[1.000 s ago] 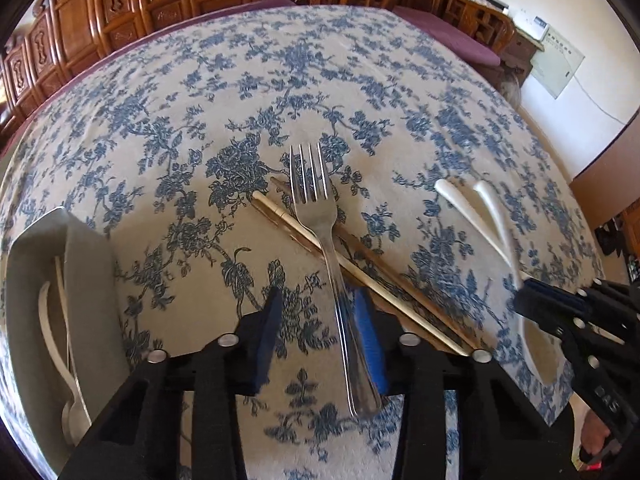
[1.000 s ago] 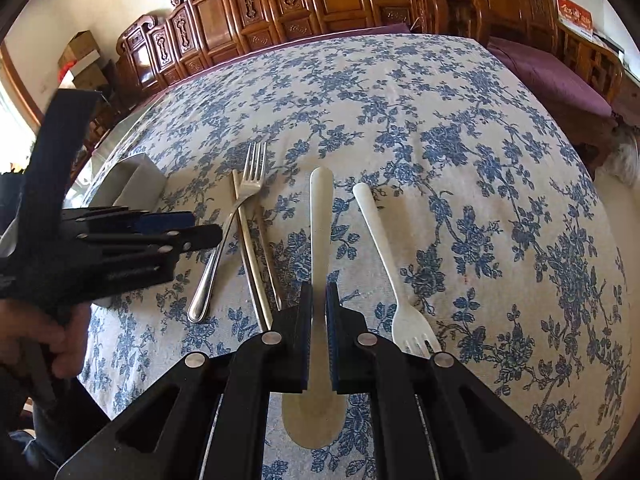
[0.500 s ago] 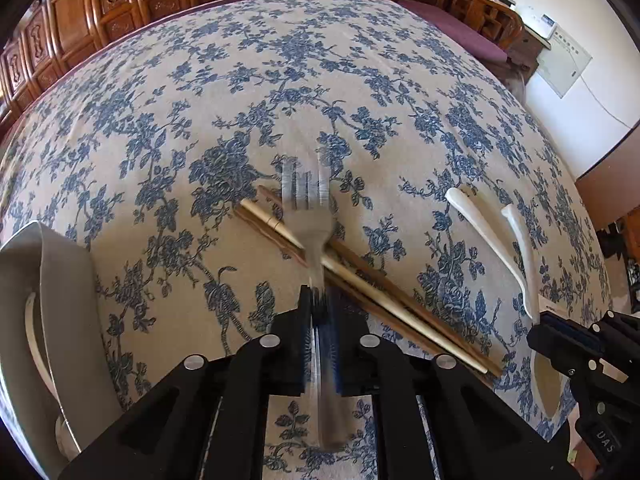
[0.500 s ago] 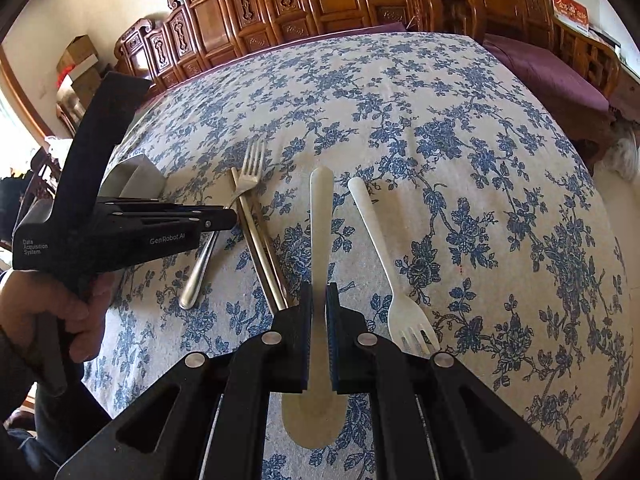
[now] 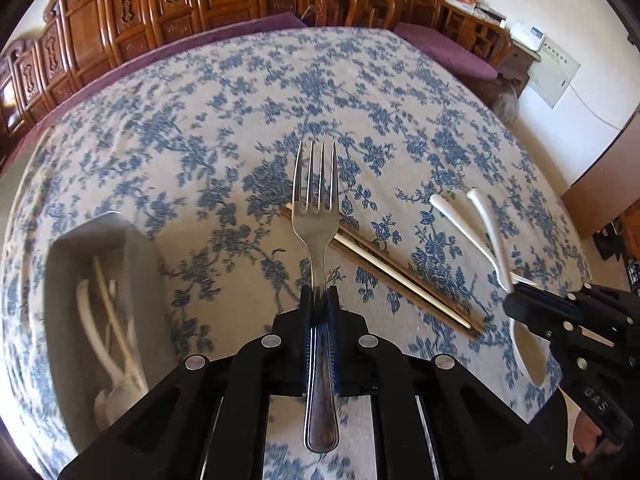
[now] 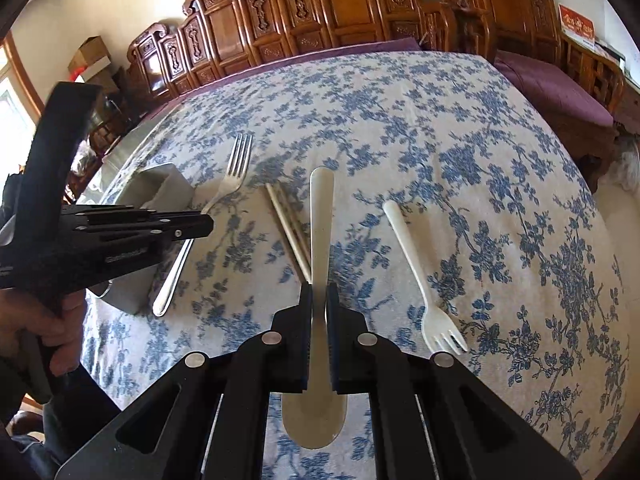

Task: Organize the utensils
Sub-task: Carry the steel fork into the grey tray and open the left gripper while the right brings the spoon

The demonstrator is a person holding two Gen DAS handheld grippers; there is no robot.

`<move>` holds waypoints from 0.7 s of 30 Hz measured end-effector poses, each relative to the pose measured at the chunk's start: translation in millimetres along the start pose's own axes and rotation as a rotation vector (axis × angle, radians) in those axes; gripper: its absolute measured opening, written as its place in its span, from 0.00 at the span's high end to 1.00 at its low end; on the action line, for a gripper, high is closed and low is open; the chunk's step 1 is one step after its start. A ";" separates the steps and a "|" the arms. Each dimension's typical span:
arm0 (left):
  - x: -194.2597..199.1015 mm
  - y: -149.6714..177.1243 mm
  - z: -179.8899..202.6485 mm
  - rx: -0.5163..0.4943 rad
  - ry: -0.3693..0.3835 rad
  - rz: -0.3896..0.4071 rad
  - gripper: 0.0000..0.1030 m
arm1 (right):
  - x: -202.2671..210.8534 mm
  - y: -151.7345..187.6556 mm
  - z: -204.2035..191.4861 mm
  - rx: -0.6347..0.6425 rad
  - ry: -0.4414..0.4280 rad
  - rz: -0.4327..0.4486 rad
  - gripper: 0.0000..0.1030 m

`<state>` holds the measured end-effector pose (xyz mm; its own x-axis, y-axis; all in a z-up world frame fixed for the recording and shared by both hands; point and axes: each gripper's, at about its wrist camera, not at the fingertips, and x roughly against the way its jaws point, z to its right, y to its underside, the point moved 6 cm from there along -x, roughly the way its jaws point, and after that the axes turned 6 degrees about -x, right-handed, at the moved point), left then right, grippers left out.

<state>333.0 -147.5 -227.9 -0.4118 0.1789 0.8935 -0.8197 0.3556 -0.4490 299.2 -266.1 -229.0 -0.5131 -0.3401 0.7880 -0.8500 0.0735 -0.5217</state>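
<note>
A metal fork is clamped by its handle in my left gripper, tines pointing away and raised above the tablecloth. It also shows in the right wrist view as the metal fork in the left gripper. My right gripper is shut on the handle of a white spoon, whose bowl hangs below the jaws. From the left wrist view, the right gripper shows with the spoon bowl beneath it. A pair of chopsticks and a white plastic fork lie on the cloth.
A grey tray with several white utensils in it sits at the left, and its wall shows behind the left gripper. The blue-flowered tablecloth covers the table. Carved wooden chairs line the far edge. A hand holds the left gripper.
My left gripper closed on the metal fork's handle and lifted it off the chopsticks. The right gripper stayed shut on the white spoon and rose a little.
</note>
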 end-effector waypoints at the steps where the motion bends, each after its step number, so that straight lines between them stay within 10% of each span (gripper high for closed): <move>1: 4.0 1.9 -1.3 0.000 -0.001 0.005 0.94 | 2.1 -0.8 -5.4 0.006 -0.002 0.004 0.92; 21: 94.8 35.2 -61.6 0.046 -0.037 0.133 0.94 | 10.2 -4.4 -95.6 0.097 -0.048 0.034 0.92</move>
<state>289.7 -61.5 -159.0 -0.5320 0.1871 0.8258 -0.7739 0.2882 -0.5639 286.3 -180.2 -187.5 -0.5332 -0.3833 0.7542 -0.8154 -0.0050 -0.5789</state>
